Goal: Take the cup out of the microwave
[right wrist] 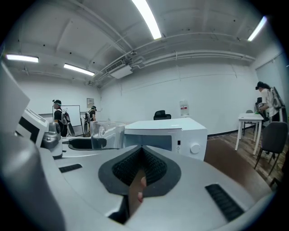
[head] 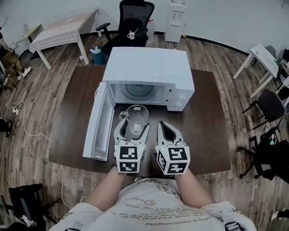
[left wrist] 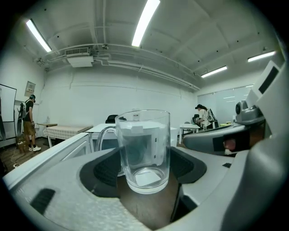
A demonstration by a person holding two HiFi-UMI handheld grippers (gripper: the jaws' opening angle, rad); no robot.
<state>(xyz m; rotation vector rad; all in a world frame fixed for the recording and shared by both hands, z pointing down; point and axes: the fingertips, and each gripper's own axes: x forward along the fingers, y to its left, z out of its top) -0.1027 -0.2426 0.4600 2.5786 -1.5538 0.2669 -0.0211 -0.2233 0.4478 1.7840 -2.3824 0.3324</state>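
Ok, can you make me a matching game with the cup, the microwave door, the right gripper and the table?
Things:
1. cup
2. microwave door
3. right gripper
4. table

What fits:
A. dark brown
B. shut, with nothing in it
C. clear glass
D. swung wide open

Pairs: 1-C, 2-D, 3-B, 4-A
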